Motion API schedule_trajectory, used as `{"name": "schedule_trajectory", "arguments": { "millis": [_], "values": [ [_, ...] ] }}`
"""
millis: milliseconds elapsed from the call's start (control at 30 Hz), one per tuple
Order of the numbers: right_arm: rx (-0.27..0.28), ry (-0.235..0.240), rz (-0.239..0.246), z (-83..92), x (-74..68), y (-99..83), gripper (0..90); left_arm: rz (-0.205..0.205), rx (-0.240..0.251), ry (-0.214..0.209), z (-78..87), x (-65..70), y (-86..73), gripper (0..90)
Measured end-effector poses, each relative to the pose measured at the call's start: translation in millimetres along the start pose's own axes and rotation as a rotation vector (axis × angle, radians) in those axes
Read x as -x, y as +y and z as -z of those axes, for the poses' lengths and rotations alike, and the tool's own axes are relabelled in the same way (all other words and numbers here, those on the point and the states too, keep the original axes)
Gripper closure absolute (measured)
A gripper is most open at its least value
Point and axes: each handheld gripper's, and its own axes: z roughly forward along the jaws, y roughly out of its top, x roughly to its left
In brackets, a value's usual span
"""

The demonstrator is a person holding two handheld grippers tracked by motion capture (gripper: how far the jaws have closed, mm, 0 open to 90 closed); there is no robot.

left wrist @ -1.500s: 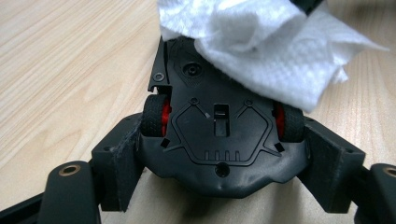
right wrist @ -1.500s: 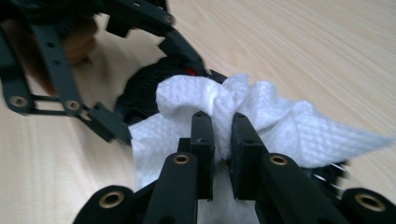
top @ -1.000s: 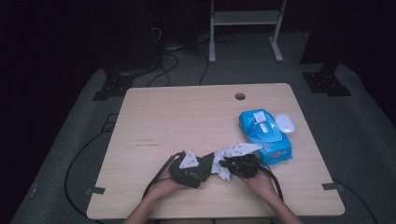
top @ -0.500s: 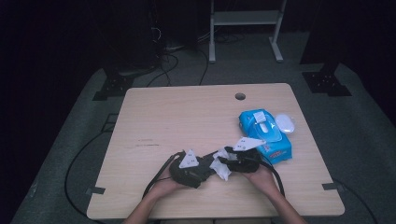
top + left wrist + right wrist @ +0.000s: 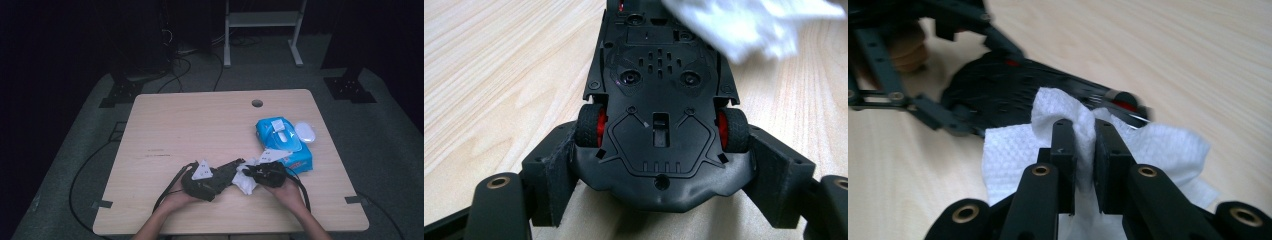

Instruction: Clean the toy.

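Two grippers are held close together over the near part of the wooden table (image 5: pixel 190 125). Between the jaws of the left gripper (image 5: pixel 659 165) a black toy car (image 5: pixel 659 100) is clamped upside down, its underside facing the camera; the jaws stand wide and the pads (image 5: pixel 551 172) press on the car's flanks just behind the red-hubbed wheels (image 5: pixel 591 125). Beyond these fingers the car's body runs away from the gripper, and a white wipe (image 5: pixel 744 25) lies over its far end.

By the right gripper (image 5: pixel 1084 145) that wipe (image 5: pixel 1048 145) is pinched: the jaws have just been closing and now stand nearly together, with a fold of the white cloth squeezed between the fingers (image 5: pixel 1063 145). Just ahead of these fingertips the wipe is touching the car (image 5: pixel 998 95), blurred in this view.

Seen from above, the wipe (image 5: pixel 245 181) sits between both grippers, and a blue wipe pack (image 5: pixel 282 142) lies just beyond the right gripper (image 5: pixel 252 174).
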Motion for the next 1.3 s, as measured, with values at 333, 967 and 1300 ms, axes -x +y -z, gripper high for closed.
{"name": "schedule_trajectory", "arguments": {
  "millis": [333,967,1300],
  "values": [
    [-0.026,-0.083,-0.015,5.4,8.6,-2.9,80.8,0.006,0.001,-0.005,0.4,-1.2,0.1,23.2],
    [0.019,-0.040,-0.058,-6.8,2.2,5.3,80.7,-0.008,0.015,-0.026,-2.2,4.1,2.9,23.3],
    [0.005,-0.127,-0.031,-10.3,9.7,7.4,80.7,-0.026,0.018,-0.047,-4.2,9.2,4.2,23.3]
  ]
}}
